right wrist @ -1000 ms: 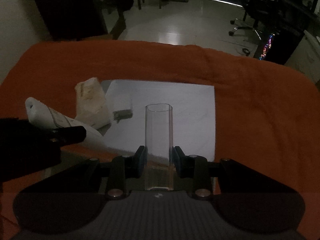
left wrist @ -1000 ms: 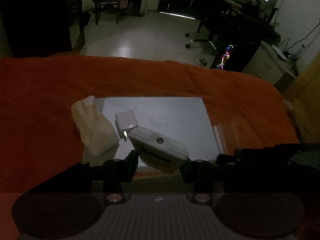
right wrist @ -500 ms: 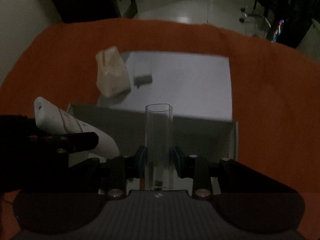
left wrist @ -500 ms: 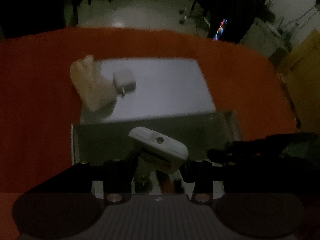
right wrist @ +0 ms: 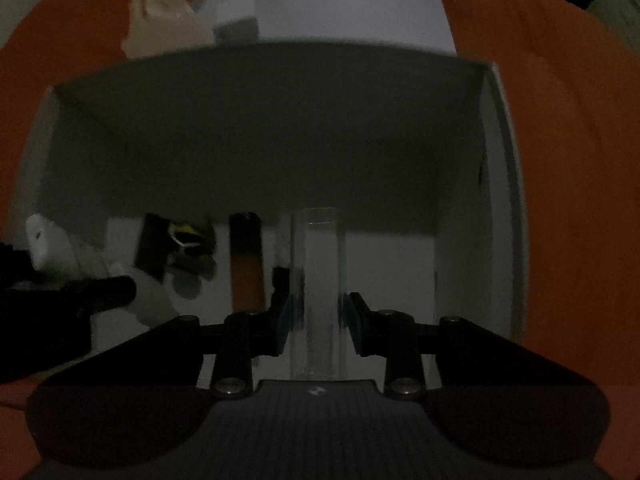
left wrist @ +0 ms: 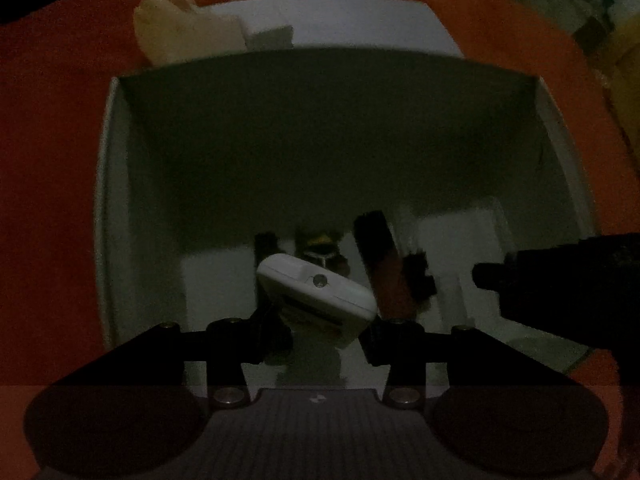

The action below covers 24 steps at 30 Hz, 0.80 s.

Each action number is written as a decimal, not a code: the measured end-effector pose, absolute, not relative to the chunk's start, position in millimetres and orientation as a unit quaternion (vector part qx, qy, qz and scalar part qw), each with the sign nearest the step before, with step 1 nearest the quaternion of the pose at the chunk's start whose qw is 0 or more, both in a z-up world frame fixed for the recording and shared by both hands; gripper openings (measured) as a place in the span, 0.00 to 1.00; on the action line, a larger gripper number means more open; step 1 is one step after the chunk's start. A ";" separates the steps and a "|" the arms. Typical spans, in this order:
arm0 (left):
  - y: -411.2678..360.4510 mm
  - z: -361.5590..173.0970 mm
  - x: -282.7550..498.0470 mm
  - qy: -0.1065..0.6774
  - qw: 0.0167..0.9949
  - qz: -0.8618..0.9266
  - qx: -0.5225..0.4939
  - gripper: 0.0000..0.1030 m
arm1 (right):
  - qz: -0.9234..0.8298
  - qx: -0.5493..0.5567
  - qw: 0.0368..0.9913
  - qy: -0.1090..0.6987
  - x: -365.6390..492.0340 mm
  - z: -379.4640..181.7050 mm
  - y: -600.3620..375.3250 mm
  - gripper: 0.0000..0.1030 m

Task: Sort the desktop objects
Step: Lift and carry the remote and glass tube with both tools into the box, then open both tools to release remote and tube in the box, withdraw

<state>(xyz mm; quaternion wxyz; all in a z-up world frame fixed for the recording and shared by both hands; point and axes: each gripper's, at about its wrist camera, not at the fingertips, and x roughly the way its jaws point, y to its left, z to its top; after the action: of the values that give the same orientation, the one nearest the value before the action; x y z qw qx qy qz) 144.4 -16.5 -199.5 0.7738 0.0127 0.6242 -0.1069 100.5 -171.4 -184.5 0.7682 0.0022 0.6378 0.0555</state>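
Left wrist view: open white cardboard box (left wrist: 120,208) fills frame on orange cloth (left wrist: 52,160).
Left gripper (left wrist: 320,320): clamped on white plastic device (left wrist: 316,284), 6 o'clock, over the box.
Right gripper (right wrist: 318,320): grips clear rectangular tube (right wrist: 318,280), 6 o'clock, inside the box.

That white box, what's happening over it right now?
Both hand-held grippers are over the open white box on the orange cloth. The left gripper grips a white device; the right gripper grips a clear tube. Some dark items already lie inside. A crumpled tissue and a small white block remain on the sheet beyond.
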 end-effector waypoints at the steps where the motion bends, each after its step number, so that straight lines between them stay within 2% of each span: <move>1: -18.9 -204.0 142.2 0.628 0.770 -0.107 0.019 0.37 | 0.053 0.001 0.766 0.641 99.8 -191.2 -171.0 0.32; 6: -29.7 -214.1 140.0 0.627 0.769 -0.113 0.047 0.37 | 0.053 -0.012 0.752 0.656 95.3 -216.1 -166.2 0.32; 17: -55.6 -227.5 167.4 0.623 0.774 -0.092 0.061 0.38 | 0.045 -0.022 0.743 0.667 97.8 -228.2 -166.4 0.32; 24: -52.8 -238.8 158.5 0.628 0.769 -0.090 0.077 0.38 | 0.046 -0.024 0.734 0.677 91.7 -236.0 -169.3 0.32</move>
<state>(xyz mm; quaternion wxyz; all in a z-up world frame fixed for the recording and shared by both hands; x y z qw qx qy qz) 158.5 -52.8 -238.8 0.7693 0.0767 0.6278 -0.0899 91.7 -169.3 -236.0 0.7340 -0.0241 0.6772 0.0458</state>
